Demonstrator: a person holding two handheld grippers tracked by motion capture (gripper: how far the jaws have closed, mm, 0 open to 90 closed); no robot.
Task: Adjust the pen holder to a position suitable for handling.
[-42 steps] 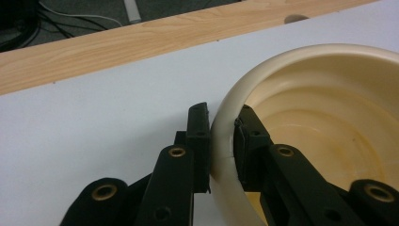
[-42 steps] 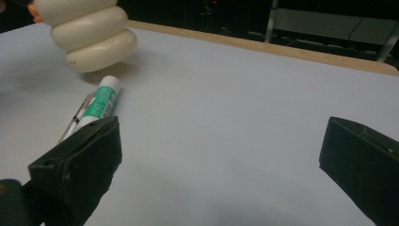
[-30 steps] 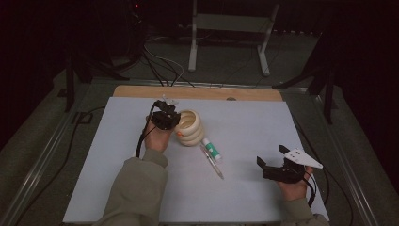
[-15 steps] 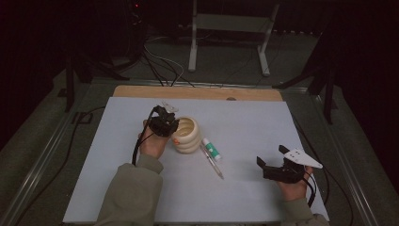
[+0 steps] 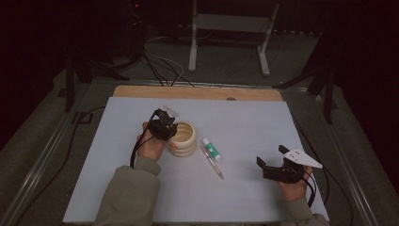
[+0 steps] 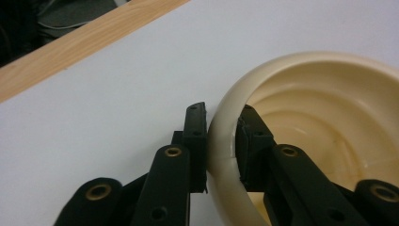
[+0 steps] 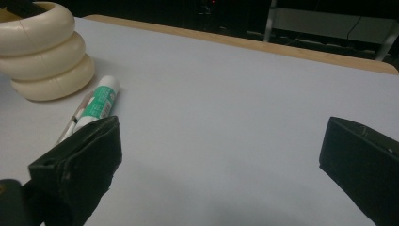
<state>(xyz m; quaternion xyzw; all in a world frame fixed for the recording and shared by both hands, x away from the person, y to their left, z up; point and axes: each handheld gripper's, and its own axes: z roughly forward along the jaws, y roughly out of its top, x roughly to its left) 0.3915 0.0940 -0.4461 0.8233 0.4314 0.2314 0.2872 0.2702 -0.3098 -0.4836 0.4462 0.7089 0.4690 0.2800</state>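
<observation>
A cream ribbed cup (image 5: pixel 184 140) (image 7: pixel 46 52) made of stacked rings stands upright left of the white mat's middle. My left gripper (image 5: pixel 163 126) (image 6: pixel 221 141) is shut on its rim (image 6: pixel 225 141), one jaw outside the wall and one inside. Just right of the cup lie a green-and-white glue stick (image 5: pixel 211 149) (image 7: pixel 100 101) and a thin pen (image 5: pixel 214 165), side by side. My right gripper (image 5: pixel 275 170) (image 7: pixel 221 165) hovers open near the mat's front right, jaws wide apart with nothing between them.
The white mat (image 5: pixel 244 127) covers the table, with a wooden strip (image 5: pixel 197 92) along its far edge. Cables (image 5: pixel 160 66) and a metal stand (image 5: pixel 226 28) sit on the floor beyond. Metal rails (image 5: pixel 42 160) run along both table sides.
My left gripper has shifted slightly left and down along the cup's rim, still holding it. The right gripper has stayed put.
</observation>
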